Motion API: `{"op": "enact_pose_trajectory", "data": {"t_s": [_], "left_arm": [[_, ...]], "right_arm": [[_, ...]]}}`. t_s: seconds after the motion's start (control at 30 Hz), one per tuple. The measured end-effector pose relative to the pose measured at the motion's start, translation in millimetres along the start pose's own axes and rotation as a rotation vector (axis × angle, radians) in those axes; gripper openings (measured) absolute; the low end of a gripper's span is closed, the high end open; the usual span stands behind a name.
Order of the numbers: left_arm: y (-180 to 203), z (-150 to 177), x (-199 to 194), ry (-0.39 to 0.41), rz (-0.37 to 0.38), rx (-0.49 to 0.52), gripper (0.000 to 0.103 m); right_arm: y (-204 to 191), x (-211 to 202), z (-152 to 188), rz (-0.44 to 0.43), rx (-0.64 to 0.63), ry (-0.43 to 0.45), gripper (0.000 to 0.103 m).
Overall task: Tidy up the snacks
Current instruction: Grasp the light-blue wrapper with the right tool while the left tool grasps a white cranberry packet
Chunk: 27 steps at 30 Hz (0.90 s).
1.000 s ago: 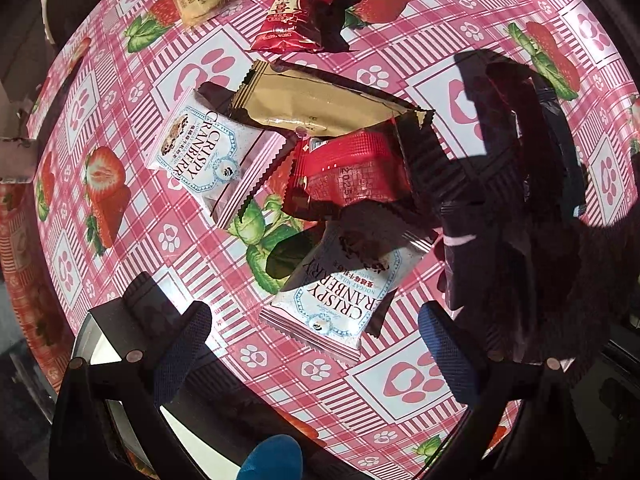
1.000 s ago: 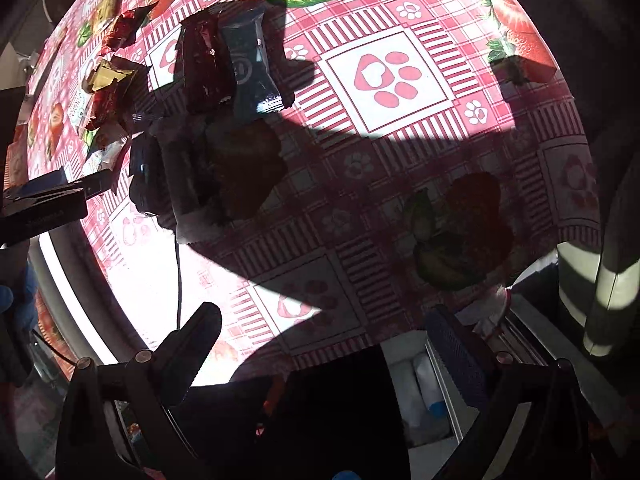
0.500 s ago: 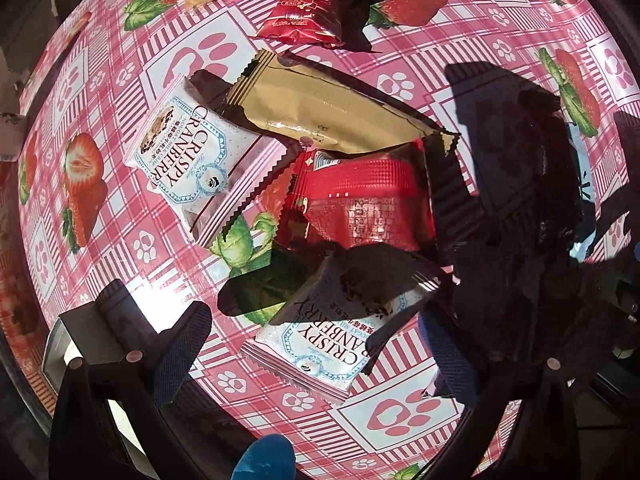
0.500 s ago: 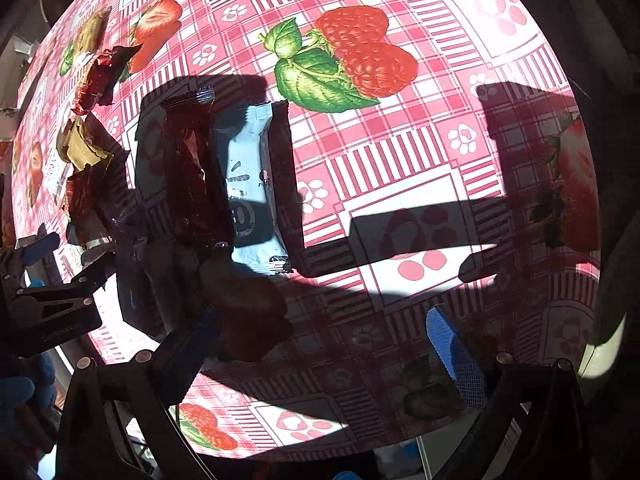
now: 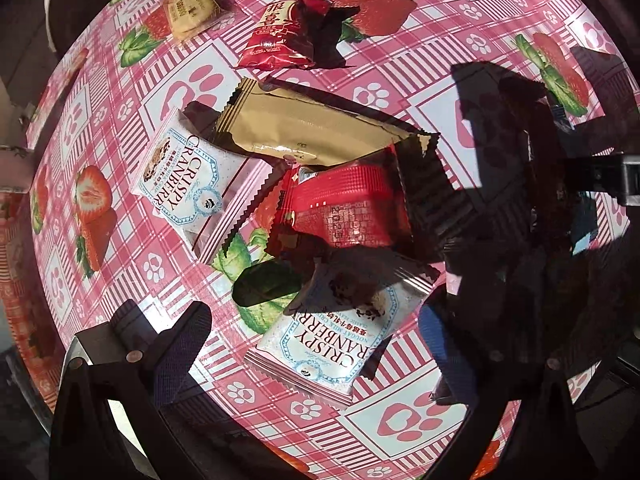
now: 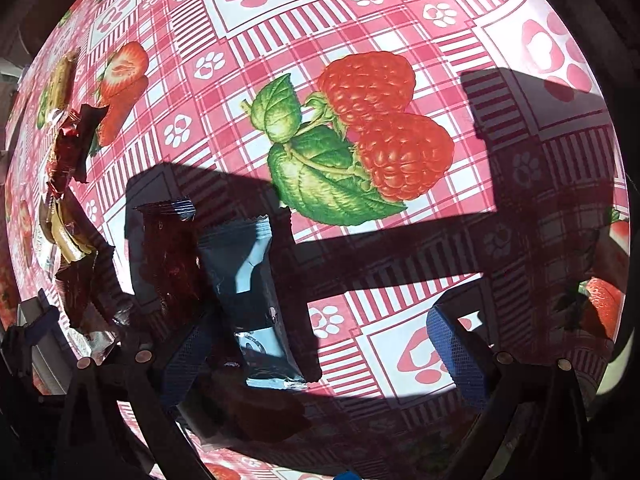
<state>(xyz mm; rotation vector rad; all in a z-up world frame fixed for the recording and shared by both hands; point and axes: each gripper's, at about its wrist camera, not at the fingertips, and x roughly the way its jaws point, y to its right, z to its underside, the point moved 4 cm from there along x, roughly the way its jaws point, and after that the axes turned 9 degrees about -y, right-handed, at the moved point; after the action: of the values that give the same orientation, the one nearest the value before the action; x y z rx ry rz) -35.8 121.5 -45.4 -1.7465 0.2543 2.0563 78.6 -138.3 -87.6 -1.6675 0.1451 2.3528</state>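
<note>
A white Crispy Cranberry packet lies between the tips of my open left gripper. Beyond it sit a red packet, a gold wrapper and a second Crispy Cranberry packet. Farther back are a red foil snack and a small yellow biscuit pack. In the right wrist view, a blue-and-white bar and a dark red bar lie side by side in shadow. My right gripper stands open just above them, its left finger beside the blue-and-white bar.
Everything rests on a pink checked tablecloth printed with strawberries and paw prints. The pile of snacks shows at the left edge of the right wrist view. The other gripper's dark body and its shadow cover the right side of the left wrist view.
My left gripper has come forward and lower over the near Crispy Cranberry packet. The right gripper has swung away from the table edge towards the two bars, which now lie near its left finger.
</note>
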Motion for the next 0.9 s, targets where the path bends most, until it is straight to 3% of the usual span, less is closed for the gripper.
{"op": "enact_pose_trajectory", "data": {"t_s": [0.1,0.27,0.43,0.53,0.6,0.67,0.7,0.77,0.9], "left_arm": [[-2,-2,2,-0.018,0.036,-0.031,0.103],[-23,-3,18,-0.074,0.166,-0.136,0.103],[-18,-11,16,-0.084,0.139,-0.1,0.103],[-2,-25,5,-0.007,0.027,0.022,0.099],[7,-26,-1,0.008,0.026,0.069,0.086],[8,-27,-2,-0.004,0.094,0.049,0.064],[8,-27,-3,-0.004,0.124,0.025,0.059],[7,-23,-3,0.009,0.13,-0.015,0.045],[3,5,4,-0.02,0.136,-0.085,0.042]], "right_arm": [[-11,8,0,0.073,-0.029,-0.006,0.103],[-25,15,7,0.073,-0.038,0.03,0.103],[-22,19,25,0.076,-0.041,0.016,0.103],[-18,15,28,0.078,-0.049,-0.004,0.103],[-25,14,22,0.09,-0.078,0.008,0.095],[-35,9,27,0.096,-0.113,0.029,0.076],[-40,6,29,0.099,-0.134,0.039,0.068],[-50,2,33,0.108,-0.177,0.061,0.028],[-58,6,45,0.081,-0.214,0.05,0.024]]}}
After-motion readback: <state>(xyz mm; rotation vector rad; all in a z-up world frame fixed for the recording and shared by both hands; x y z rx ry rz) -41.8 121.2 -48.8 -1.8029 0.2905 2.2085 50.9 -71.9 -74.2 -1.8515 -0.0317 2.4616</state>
